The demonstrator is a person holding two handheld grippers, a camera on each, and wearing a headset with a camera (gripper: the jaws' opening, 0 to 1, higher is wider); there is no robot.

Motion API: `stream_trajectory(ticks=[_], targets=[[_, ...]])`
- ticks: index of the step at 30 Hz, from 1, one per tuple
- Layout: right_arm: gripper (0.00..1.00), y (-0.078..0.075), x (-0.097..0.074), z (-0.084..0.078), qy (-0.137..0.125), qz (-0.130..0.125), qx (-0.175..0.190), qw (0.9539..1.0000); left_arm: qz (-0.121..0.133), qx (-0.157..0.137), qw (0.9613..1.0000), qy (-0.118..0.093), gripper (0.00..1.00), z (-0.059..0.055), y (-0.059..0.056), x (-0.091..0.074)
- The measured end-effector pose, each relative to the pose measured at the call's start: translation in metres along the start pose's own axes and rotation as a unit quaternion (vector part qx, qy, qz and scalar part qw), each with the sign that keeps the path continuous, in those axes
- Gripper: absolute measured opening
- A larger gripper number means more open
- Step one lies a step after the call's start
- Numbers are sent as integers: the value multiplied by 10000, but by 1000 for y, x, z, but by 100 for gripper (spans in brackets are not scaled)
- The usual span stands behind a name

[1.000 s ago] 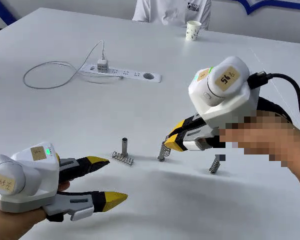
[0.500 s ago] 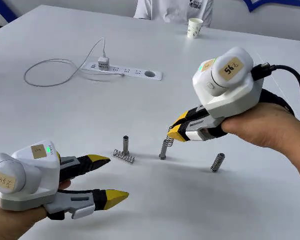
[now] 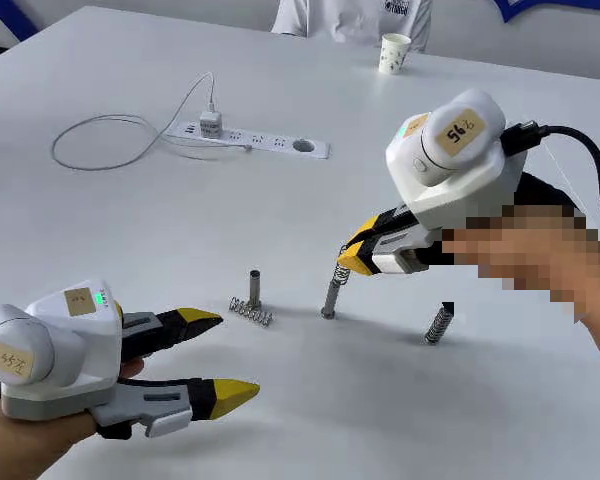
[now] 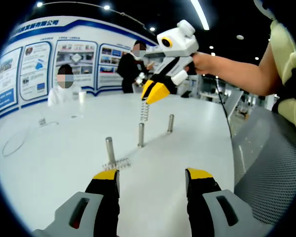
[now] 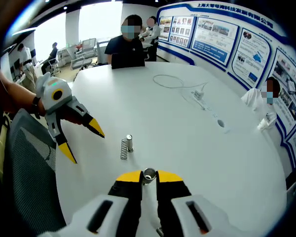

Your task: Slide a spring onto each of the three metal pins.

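Head view: right tool grips spring above middle pin

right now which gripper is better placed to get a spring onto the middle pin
Right. The right gripper is shut on a spring just above the middle pin; the left gripper is open and holds nothing.

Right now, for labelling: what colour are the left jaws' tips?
Yellow on the left gripper; best in the left gripper view.
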State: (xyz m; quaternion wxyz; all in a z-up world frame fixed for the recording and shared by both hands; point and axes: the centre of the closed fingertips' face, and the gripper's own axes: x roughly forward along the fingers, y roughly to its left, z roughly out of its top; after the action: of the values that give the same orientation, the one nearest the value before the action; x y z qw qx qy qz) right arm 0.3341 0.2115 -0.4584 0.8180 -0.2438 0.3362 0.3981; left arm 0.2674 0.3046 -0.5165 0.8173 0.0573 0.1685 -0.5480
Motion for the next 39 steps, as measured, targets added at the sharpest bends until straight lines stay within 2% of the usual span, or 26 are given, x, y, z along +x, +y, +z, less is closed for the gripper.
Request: stream_trajectory(ticks=[39], targets=[[12,-2,18,-11,142,104,119,9998,28,-96,9999,20,55,-4,2,-2]])
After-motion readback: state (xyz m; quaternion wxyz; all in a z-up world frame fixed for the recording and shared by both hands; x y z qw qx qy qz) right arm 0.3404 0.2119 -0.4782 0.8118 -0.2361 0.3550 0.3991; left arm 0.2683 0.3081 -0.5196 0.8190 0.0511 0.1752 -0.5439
